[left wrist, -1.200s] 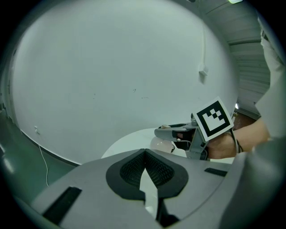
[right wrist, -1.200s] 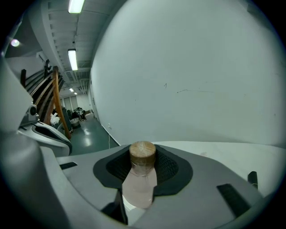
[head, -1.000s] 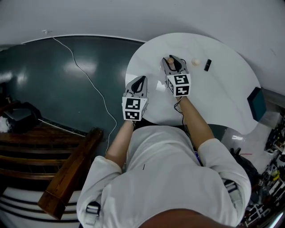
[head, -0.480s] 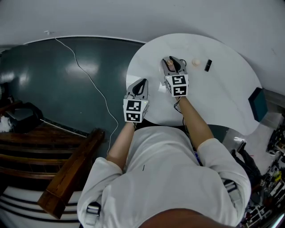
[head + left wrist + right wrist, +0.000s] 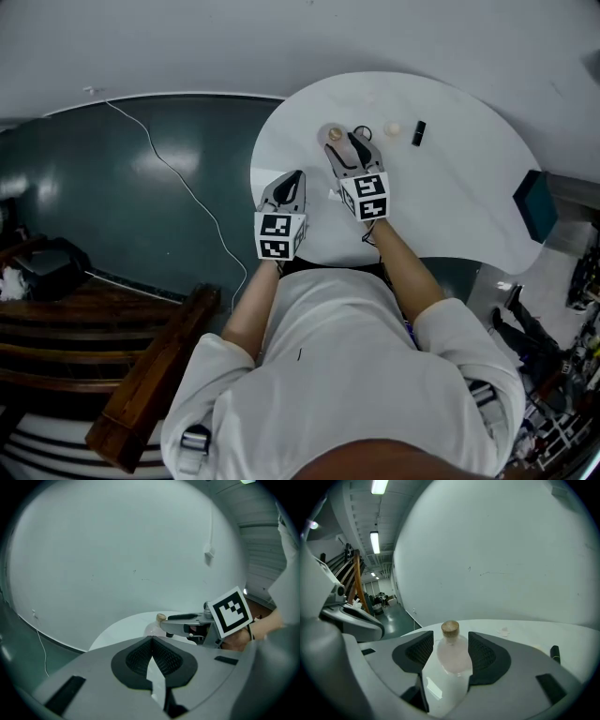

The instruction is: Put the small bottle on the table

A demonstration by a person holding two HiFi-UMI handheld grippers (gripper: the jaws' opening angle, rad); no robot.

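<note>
Closest in, the head view shows the person in a white shirt (image 5: 347, 375) with both forearms stretched out over a white round desk (image 5: 469, 197).

The left tool (image 5: 294, 176) sits over the near edge of the desk. In its own view the ribbed black pads are pressed together with nothing between them (image 5: 151, 644).

A bit further out is the right tool (image 5: 343, 141). Its jaws have just been opening and now stand spread wide (image 5: 450, 637). The small clear round-bellied glass bottle with a cork stopper (image 5: 452, 653) stands upright on the desk right between them. The pads (image 5: 482, 652) flank it on both sides but don't look like they're squeezing it. From the head view the small bottle (image 5: 333, 134) is at the tip of that tool, towards the middle-left of the desk. The left gripper view catches just its cork (image 5: 161, 617) poking out past the right tool.

Past the bottle and off to the right are a little cream-coloured round thing (image 5: 393, 128) and a small black stick-shaped object (image 5: 419, 132). Both are well apart from the bottle.

A dark teal box (image 5: 532, 202) sits at the right edge of the desk. A thin white cable (image 5: 178, 173) snakes across the dark green floor on the left.
</note>
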